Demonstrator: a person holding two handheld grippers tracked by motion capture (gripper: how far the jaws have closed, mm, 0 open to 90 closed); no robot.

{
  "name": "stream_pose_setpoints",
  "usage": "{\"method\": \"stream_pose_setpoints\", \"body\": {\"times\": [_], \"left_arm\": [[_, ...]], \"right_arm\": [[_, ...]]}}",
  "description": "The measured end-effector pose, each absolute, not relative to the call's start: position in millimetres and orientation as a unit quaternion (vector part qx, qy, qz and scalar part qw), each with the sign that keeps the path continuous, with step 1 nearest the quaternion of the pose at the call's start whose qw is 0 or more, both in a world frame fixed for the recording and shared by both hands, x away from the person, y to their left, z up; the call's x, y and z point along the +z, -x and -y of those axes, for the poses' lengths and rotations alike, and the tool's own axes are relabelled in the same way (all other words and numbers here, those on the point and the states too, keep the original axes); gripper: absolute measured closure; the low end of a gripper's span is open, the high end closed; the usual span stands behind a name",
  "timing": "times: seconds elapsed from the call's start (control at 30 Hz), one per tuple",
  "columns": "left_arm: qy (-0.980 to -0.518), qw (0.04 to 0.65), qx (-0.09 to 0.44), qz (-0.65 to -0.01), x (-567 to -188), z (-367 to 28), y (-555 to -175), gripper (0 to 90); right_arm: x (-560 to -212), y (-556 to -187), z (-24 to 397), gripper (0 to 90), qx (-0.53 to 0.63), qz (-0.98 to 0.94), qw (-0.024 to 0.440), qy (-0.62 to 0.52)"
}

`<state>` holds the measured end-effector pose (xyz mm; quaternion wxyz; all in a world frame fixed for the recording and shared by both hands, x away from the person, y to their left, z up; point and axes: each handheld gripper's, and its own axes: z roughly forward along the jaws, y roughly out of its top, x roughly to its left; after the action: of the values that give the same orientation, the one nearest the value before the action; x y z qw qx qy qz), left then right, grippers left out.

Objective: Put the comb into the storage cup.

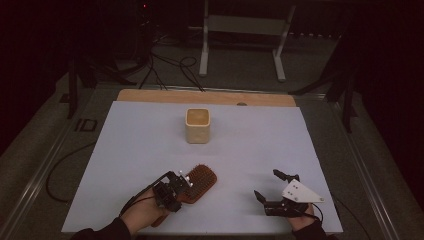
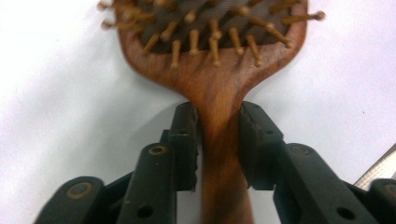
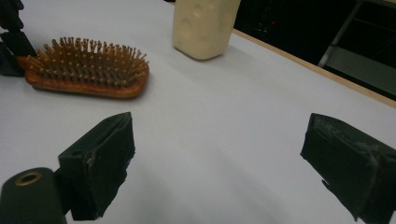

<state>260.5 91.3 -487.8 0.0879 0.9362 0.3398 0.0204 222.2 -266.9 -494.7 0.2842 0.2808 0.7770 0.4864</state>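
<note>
Cream square cup [image 1: 197,126] stands mid-table, contents unclear. Wooden hairbrush [image 1: 198,182] lies bristles-up near the front edge, left gripper [image 2: 218,140] clamped on its handle; right gripper [image 1: 271,187] gapes wide, well apart.

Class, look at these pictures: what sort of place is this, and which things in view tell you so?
Probably a lab or recording workspace: a table under a white sheet in a dark room, cables across the floor, and a metal stand behind. A wooden hairbrush and cream cup look like test props.

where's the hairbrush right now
In the high view the hairbrush lies front-left on the white table, handle between the left gripper fingers, nearer than the beige cup.
</note>
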Motion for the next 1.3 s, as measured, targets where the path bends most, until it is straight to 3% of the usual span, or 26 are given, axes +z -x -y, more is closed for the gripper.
{"method": "stream_pose_setpoints", "body": {"times": [1.3], "left_arm": [[-0.909, 0.241, 0.087, -0.329, -483, -103, -261, 73.6]], "right_arm": [[-495, -223, 268, 9.0, 0.487, -0.778, 0.28, -0.282]]}}
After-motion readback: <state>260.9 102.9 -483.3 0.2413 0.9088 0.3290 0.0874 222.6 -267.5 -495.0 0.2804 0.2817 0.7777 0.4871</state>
